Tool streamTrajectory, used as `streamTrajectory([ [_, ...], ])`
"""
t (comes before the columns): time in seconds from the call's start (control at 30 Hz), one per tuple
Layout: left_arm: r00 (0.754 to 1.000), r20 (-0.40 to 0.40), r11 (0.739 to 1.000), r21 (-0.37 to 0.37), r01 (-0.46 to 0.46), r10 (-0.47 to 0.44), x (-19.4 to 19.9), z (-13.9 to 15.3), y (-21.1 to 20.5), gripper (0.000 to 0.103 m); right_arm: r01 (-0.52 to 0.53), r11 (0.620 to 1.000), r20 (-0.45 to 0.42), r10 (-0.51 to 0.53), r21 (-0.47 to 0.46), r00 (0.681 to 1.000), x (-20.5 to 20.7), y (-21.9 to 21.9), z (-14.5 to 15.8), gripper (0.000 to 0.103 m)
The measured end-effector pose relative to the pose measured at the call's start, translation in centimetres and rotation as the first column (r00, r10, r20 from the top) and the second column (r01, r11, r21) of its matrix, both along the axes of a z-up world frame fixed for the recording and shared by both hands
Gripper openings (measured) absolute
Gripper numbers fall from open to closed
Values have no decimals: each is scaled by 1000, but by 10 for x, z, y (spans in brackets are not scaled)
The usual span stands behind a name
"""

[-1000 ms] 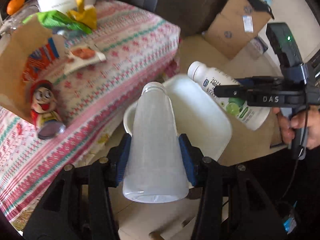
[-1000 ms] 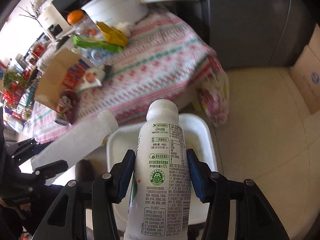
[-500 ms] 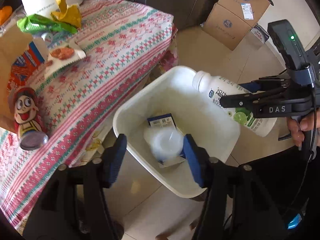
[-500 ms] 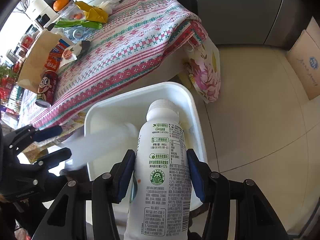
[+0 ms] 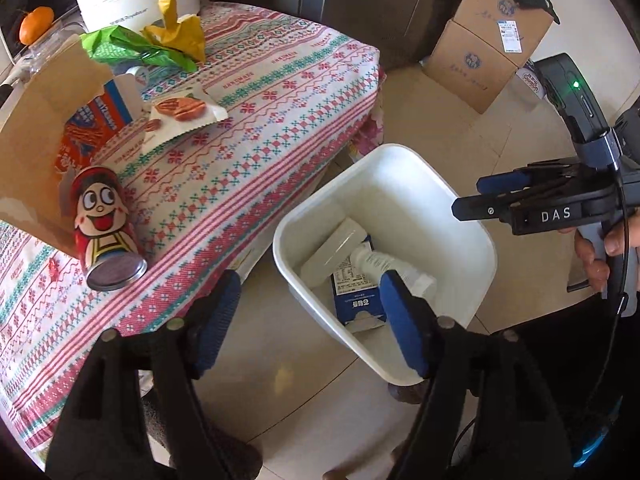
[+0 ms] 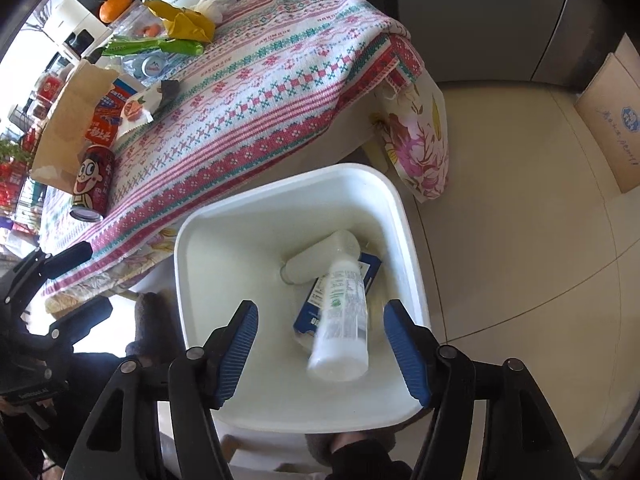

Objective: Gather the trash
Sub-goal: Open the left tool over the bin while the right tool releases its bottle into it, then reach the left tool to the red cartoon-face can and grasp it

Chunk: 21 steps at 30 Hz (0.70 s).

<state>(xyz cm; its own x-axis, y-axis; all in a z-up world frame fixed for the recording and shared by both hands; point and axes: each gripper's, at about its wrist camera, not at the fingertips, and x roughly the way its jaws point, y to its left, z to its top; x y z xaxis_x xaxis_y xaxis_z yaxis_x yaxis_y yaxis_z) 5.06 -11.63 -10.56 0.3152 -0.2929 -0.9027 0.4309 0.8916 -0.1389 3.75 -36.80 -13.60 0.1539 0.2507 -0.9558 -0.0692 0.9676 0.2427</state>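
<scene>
Floor (image 6: pixel 520 240): pale cream tiles with thin dark joints, glossy; fills the right and lower frame.
Table (image 5: pixel 256 128): left and centre, covered by a pink, green and white patterned cloth; floral cloth (image 6: pixel 420 148) hangs at its corner.
Cabinet (image 6: pixel 480 12): dark grey panels, upper right.
Cardboard boxes (image 5: pixel 488 44): stacked on the floor, upper right.
Light: bright daylight from the upper left edge.

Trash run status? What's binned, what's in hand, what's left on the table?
Done: frosted plastic bottle, green-labelled white bottle and blue carton lie in the white plastic bin. In hand: nothing; left gripper and right gripper have just opened and are empty. Left: red cartoon can, green wrapper, yellow wrapper, snack packet on the patterned tablecloth.
</scene>
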Motion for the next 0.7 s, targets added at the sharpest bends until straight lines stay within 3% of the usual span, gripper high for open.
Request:
streamTrajectory([
  [0.33,999,20,999,-2,-47,47,6,12,22,75,-11,999,19,11,-30,1000,5,10,6,72],
  [0.7,964,-8,960,-88,-264,264,49,30,95,75,-19,998,70,23,-58,997,18,29,24,78],
])
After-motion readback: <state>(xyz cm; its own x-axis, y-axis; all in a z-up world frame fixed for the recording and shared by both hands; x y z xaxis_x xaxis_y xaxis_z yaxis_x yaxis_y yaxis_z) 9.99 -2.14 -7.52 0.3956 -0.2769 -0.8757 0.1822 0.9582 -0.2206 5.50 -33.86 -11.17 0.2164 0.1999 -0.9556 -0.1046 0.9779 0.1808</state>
